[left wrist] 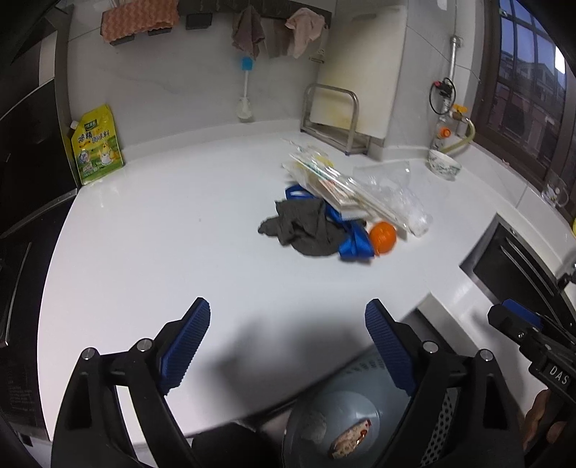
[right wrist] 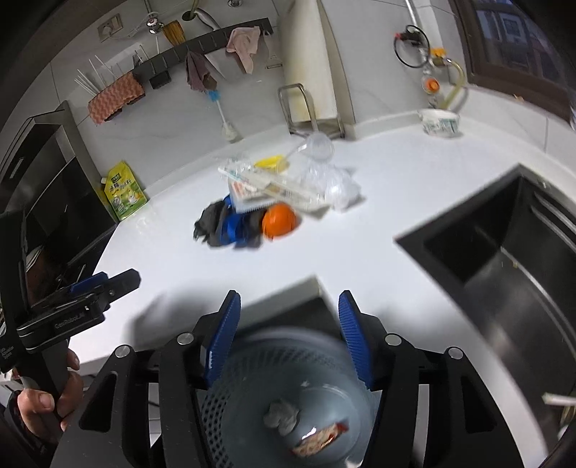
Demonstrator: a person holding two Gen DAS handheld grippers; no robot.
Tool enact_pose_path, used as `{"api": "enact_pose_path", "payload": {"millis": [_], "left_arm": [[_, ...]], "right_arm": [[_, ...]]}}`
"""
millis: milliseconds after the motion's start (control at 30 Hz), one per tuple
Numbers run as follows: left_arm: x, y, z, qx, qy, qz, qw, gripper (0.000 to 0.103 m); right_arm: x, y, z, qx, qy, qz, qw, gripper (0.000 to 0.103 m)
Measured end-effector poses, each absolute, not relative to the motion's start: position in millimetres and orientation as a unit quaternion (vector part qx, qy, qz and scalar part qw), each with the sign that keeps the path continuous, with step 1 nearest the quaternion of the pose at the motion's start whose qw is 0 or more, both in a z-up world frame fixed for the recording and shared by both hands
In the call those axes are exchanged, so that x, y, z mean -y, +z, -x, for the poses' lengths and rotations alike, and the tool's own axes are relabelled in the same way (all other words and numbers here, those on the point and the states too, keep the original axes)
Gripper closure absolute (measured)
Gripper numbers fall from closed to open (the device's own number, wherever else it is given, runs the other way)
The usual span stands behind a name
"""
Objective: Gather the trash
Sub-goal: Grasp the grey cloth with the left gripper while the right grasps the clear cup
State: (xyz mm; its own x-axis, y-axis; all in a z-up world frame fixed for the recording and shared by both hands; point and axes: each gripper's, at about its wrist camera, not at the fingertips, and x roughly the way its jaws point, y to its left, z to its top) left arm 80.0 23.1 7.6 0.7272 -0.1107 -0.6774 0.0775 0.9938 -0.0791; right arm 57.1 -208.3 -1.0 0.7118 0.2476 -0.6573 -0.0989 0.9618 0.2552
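From the left wrist view, a white counter (left wrist: 162,234) curves under a pale tiled wall, with a dark window (left wrist: 522,90) at the right and cloths hanging from a rail (left wrist: 252,10). A yellow pouch (left wrist: 95,145) leans at the back left, a bowl (left wrist: 444,163) sits at the back right, and a metal rack (left wrist: 331,115) stands against the wall. The trash pile lies mid-counter: a grey rag (left wrist: 300,228) over blue strap (left wrist: 354,243), an orange ball (left wrist: 383,237) just beside them, and clear plastic packaging (left wrist: 360,187) stacked behind. The left gripper (left wrist: 288,345) hangs above the counter's near edge, fingers wide apart and holding nothing. Below the edge stands a grey perforated bin (left wrist: 442,414), with a crumpled wad (left wrist: 313,428) and a wrapper (left wrist: 351,439) inside.

From the right wrist view, the same counter (right wrist: 378,180) shows a dark sink (right wrist: 504,252) at the right. The rag (right wrist: 210,223), ball (right wrist: 279,220) and packaging (right wrist: 280,183) lie together mid-counter, well apart from both grippers. The right gripper (right wrist: 288,334) hovers directly over the bin (right wrist: 223,406), fingers spread wide and empty; the wad (right wrist: 282,415) and wrapper (right wrist: 318,439) lie at the bin's bottom. The left gripper (right wrist: 118,280) shows at the left edge, held in a hand (right wrist: 46,399).
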Motion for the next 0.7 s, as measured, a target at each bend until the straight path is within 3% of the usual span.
{"api": "enact_pose_path", "payload": {"millis": [700], "left_arm": [[-33, -4, -186, -0.364, 0.01, 0.035, 0.931, 0.015]], "right_arm": [[230, 9, -239, -0.363, 0.129, -0.069, 0.92, 0.027]]}}
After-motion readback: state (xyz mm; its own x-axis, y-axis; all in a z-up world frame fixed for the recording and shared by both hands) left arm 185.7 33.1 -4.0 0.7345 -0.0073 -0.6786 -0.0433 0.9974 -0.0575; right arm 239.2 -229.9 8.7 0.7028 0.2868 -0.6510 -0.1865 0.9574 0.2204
